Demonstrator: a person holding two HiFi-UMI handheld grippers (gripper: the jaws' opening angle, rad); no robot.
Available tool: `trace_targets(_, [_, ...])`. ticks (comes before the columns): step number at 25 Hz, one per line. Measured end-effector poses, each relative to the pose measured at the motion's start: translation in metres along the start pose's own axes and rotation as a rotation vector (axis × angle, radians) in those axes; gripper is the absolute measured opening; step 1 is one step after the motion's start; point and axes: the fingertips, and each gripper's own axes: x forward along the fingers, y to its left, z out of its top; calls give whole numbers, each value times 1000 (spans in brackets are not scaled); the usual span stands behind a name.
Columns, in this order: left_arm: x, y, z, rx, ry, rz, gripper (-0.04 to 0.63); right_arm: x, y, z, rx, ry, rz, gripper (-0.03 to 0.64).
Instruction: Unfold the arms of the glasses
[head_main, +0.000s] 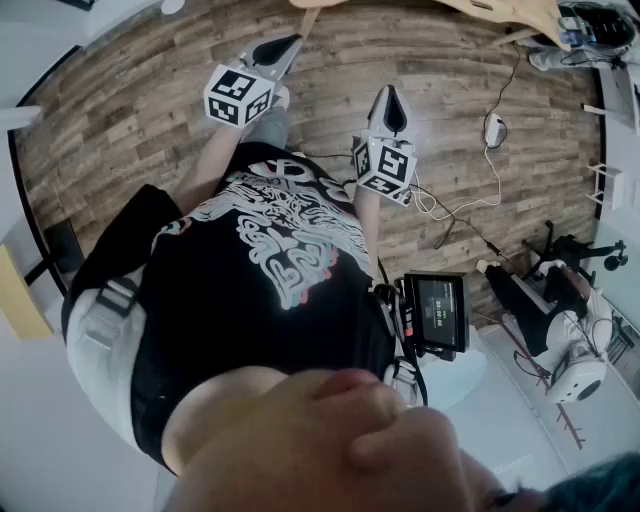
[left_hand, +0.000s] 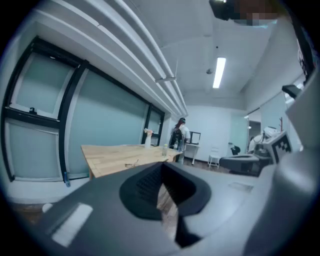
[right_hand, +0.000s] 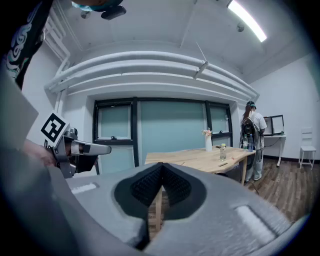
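Observation:
The glasses (left_hand: 132, 163) show only in the left gripper view, as a small thin frame lying on a light wooden table (left_hand: 112, 155) some way ahead; whether their arms are folded is too small to tell. My left gripper (left_hand: 162, 176) is shut with nothing between its jaws. My right gripper (right_hand: 161, 174) is also shut and holds nothing. In the head view both hang low in front of my body over the wood floor, the left gripper (head_main: 278, 50) beside the right gripper (head_main: 389, 106). The same table (right_hand: 200, 159) stands far off in the right gripper view.
A white vase (right_hand: 208, 142) and a bottle (right_hand: 223, 151) stand on the table. Beyond its far end a person (right_hand: 252, 135) faces a desk. A cable (head_main: 470, 205) trails over the floor, and a small screen (head_main: 437, 312) hangs at my waist.

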Motion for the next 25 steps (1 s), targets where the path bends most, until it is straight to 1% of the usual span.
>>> trace_targets(2, [1,1,-1,15,18,9,-11,0,0,2,-1,-2,0,-2])
trace_targets(5, [1,-2,-3,62,32,20,-11,-2,0,3,0,-3,0,-2])
trace_targets(10, [2,-4,-6,109,30,25,-11,-2,-2,2,-7,1,4,-2])
trace_targets(13, [1,3,-6,143,9,54,-11,-3,-3,-1,-17,-2,-1,-2])
trace_targets(16, [-5,12,2,132,-42,75,-11,-10,-5,-3,-51,-9,-6,-2])
trace_targets(17, [-7,10,5,141,-52,77,-11,-16,-8,-3,-54,-11,-9,-2])
trace_targets(20, [-4,0,9,168,-60,65,-11,-26,-21,-2,-47,-15,-25,-2])
trace_targets(25, [20,-4,11,144,-65,36,-11,-14,-40,-2,-39,-4,-47,-2])
